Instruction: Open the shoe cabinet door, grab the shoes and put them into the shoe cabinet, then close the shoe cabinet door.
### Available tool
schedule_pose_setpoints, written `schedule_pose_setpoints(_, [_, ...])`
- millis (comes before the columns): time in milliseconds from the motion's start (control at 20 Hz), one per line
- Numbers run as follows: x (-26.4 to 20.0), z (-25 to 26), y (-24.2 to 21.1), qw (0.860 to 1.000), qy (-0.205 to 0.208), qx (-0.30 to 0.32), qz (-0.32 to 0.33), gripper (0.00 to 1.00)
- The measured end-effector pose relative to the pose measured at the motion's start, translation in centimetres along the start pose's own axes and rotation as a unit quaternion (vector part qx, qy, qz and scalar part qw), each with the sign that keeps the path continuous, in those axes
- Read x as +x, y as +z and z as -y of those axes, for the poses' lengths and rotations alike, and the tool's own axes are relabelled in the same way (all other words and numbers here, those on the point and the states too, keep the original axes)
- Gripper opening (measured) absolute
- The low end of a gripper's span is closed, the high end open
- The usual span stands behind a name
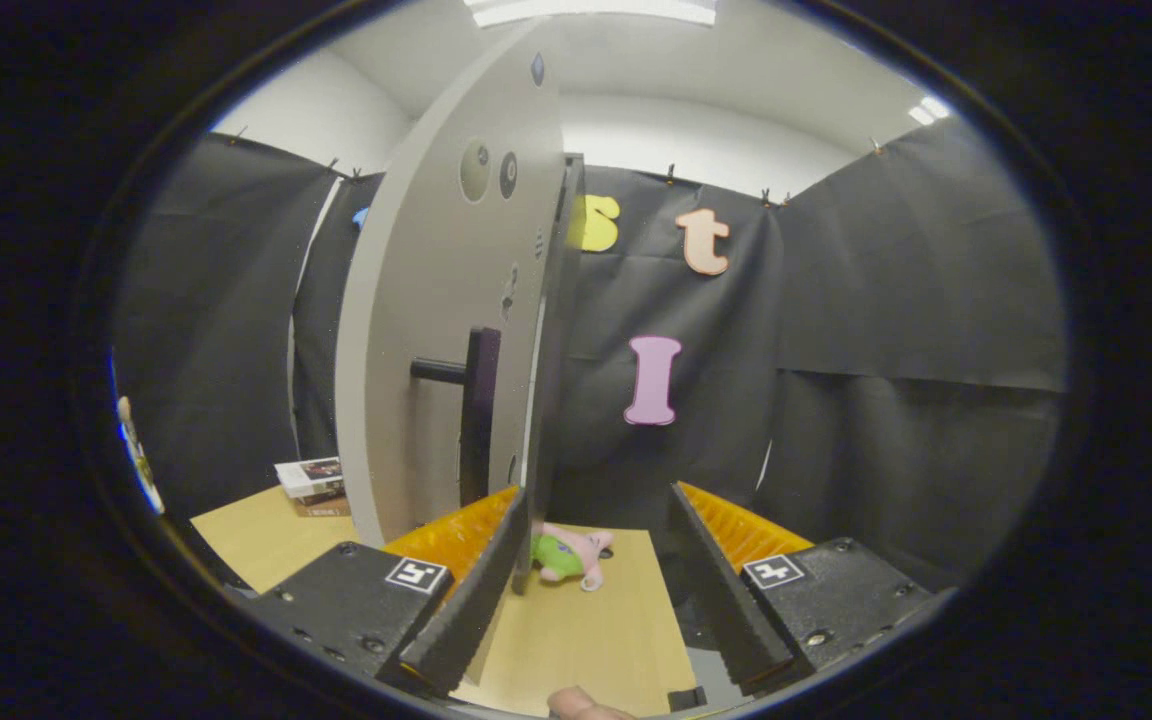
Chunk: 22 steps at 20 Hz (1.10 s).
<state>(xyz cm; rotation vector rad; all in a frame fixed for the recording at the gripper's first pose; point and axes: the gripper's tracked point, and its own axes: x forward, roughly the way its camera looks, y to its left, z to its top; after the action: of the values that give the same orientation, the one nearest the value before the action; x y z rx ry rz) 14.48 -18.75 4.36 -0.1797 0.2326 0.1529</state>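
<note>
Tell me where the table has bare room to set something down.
Bare wood lies on the table between the open tongs, just short of the plush toy. Another free patch sits left of the cabinet door, in front of the boxes. It is tight by the door's edge at the left finger.

A light wooden table (596, 630) carried a pink-and-green plush toy (568, 555) just ahead of the gripper's (591, 600) parted fingers, and stacked books (312, 486) beyond.

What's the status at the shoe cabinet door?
Gripper jaws open, holding nothing. Cabinet door swung open, edge-on by the left jaw, handle ungripped. Plush toy on the table just ahead.
</note>
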Motion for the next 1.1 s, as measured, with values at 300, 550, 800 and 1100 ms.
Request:
schedule_pose_setpoints(300, [-0.1, -6.1, 0.2, 0.999, 0.039, 0.022, 0.0, 0.93])
schedule_pose_setpoints(550, [0.5, -11.0, 0.3, 0.996, 0.072, 0.051, 0.007, 0.93])
schedule_pose_setpoints(800, [2.3, -14.5, 1.1, 0.995, 0.064, 0.074, 0.024, 0.93])
schedule_pose_setpoints(1100, [4.7, -19.2, 1.7, 0.995, 0.058, 0.072, 0.042, 0.93])
